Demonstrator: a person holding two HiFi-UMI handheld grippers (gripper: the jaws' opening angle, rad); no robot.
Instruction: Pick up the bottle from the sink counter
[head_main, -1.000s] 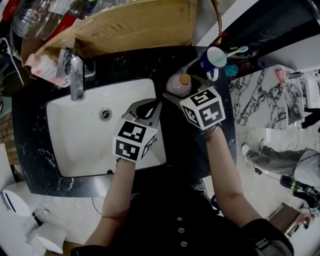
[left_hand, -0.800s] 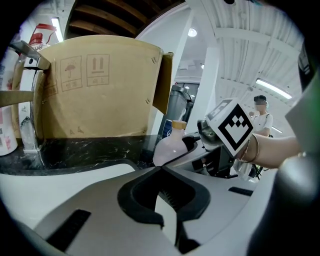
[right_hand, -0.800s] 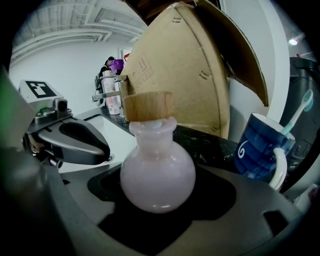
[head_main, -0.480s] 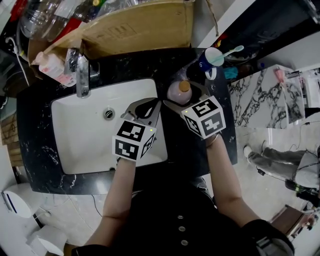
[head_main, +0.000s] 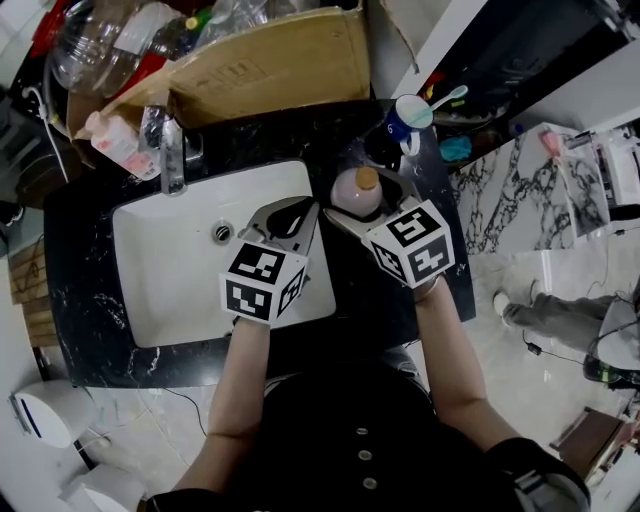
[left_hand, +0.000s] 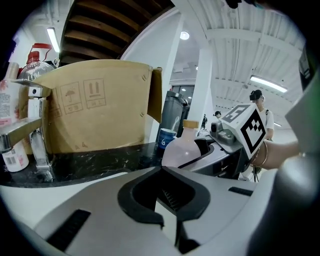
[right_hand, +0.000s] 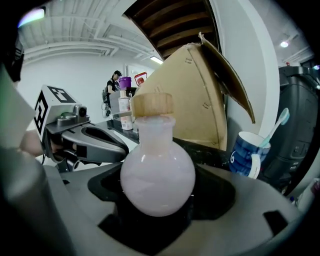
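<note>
We've got the right gripper (right_hand: 157, 202) clamped on the pink bottle (right_hand: 157, 170), and the left gripper (left_hand: 167, 202) has its jaws together, empty. Next up is probably a steady lift off the counter (head_main: 85, 250).

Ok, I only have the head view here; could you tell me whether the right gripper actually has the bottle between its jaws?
Observer: Yes, in the right gripper view the right gripper has its jaws closed on the round belly of the bottle.
Operator: Thank you. And is the left gripper carrying anything?
Observer: No, the left gripper view shows the left gripper with its jaws together and nothing between them.
</note>
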